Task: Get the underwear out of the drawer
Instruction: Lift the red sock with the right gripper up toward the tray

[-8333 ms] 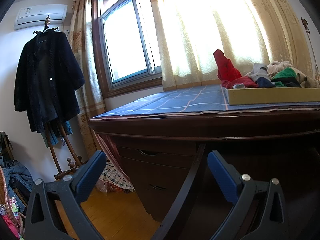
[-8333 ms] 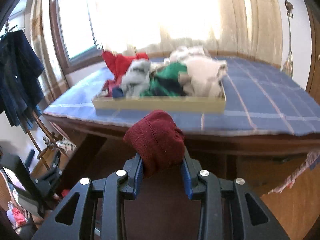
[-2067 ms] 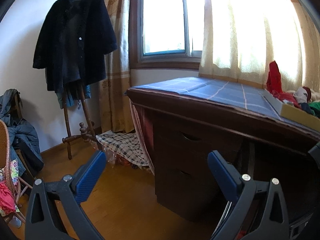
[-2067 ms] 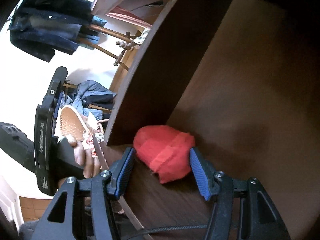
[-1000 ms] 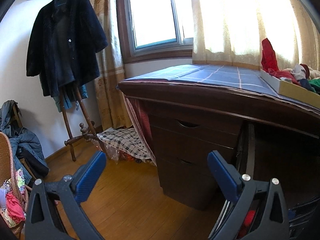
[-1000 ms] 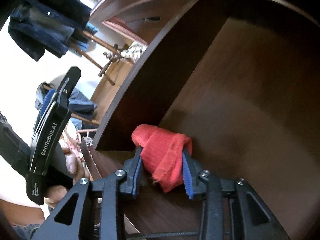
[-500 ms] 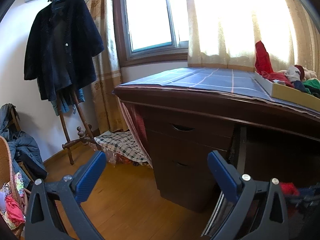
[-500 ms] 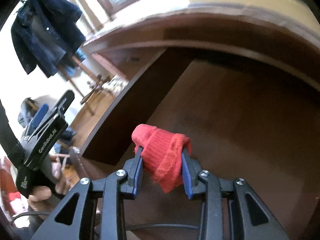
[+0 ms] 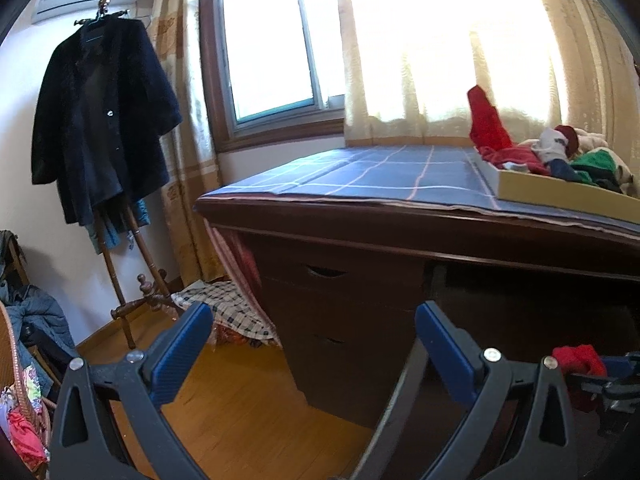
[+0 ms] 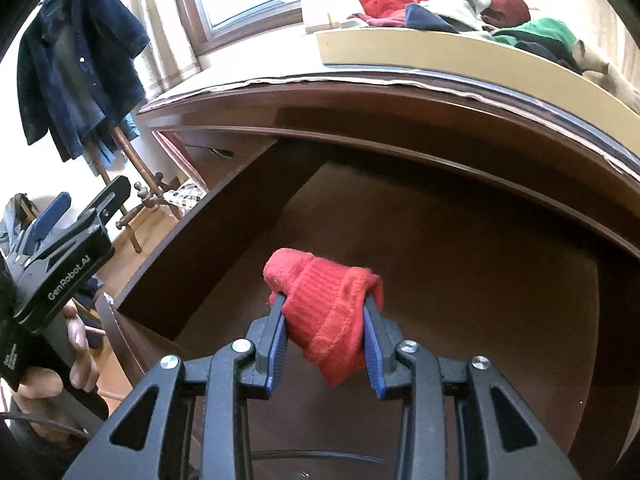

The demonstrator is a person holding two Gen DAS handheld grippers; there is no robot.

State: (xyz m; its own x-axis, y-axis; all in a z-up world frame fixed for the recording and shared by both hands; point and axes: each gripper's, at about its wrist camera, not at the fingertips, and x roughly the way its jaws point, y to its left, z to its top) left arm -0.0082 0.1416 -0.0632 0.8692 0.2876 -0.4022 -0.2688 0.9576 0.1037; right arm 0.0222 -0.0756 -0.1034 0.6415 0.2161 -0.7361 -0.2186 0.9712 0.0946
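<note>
1. Right gripper (image 10: pixel 325 334) clamped narrow on a red knitted garment (image 10: pixel 328 304), held above the open drawer (image 10: pixel 460 300) under the desk (image 10: pixel 360 100).
2. Left gripper (image 9: pixel 312 344) spread wide, nothing between the pads, out beside the desk's left end.
3. Compared with a second ago: garment lifted off the drawer floor; desk top and tray of clothes (image 10: pixel 440 46) now in sight.
4. Right gripper angled down; left nearly level, gripped by a hand (image 10: pixel 76 344).

Two claws (image 10: pixel 325 316); one red garment (image 10: pixel 326 300); one tray (image 10: pixel 460 50); one coat (image 9: pixel 100 120).
</note>
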